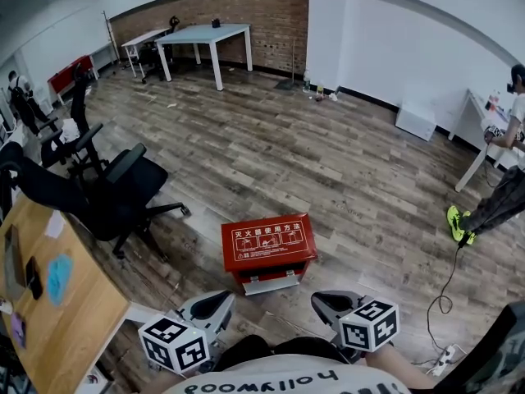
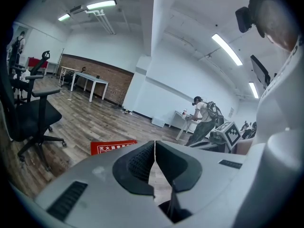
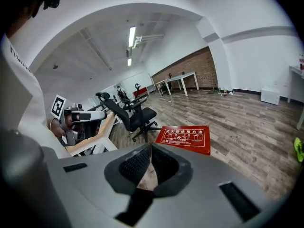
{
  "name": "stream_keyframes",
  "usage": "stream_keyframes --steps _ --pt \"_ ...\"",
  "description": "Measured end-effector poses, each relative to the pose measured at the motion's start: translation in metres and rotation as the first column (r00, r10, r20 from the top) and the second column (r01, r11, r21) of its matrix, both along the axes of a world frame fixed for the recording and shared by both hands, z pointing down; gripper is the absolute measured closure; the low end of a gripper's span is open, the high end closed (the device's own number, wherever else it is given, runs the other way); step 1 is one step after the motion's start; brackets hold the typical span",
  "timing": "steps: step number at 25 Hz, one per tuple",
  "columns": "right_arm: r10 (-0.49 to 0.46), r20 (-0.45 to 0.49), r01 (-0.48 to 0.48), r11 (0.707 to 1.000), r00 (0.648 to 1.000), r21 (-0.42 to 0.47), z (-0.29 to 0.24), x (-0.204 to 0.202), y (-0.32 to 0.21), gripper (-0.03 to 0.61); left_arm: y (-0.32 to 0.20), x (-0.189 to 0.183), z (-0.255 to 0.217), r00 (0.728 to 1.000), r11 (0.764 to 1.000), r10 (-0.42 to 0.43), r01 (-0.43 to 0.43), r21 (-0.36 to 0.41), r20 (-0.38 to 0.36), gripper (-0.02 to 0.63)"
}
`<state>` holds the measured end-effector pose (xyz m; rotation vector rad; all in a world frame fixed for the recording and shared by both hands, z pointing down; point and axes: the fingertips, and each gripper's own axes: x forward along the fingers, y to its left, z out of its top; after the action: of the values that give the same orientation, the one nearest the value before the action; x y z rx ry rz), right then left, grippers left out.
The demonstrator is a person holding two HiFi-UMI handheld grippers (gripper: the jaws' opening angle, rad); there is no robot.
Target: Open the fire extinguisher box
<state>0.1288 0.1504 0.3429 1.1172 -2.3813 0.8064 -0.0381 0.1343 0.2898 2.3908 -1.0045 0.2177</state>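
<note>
Now, on wood floor (image 1: 328,162): red fire extinguisher box (image 1: 268,243), mid-scene, just beyond left claw (image 1: 215,300) and right claw (image 1: 330,300), lid flat and closed, white instr. panel facing up. Left of box, black office chair (image 1: 123,189), close but apart. Further near-left, wooden counter (image 1: 57,318) w/ small items on top. Far right, a person (image 1: 504,191) by a white table. Near right, cable and power strip (image 1: 447,355) on floor. Only bare floor btwn claws and box. Held low, side by side at near edge, aimed fwd and slightly down toward box. Each pressed together at the tips, gripping nothing.
</note>
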Motion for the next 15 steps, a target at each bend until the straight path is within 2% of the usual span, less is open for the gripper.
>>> stream_keyframes --steps 8,15 --pt "-0.005 -0.016 0.004 1.0 1.0 -0.021 0.005 0.006 -0.005 0.568 -0.011 0.008 0.006 1.0 1.0 -0.007 0.007 -0.019 -0.021 0.6" --pt "-0.023 -0.032 0.02 0.996 0.999 -0.087 0.018 0.018 -0.004 0.568 -0.021 0.023 0.023 0.999 0.997 -0.017 0.014 -0.078 -0.039 0.6"
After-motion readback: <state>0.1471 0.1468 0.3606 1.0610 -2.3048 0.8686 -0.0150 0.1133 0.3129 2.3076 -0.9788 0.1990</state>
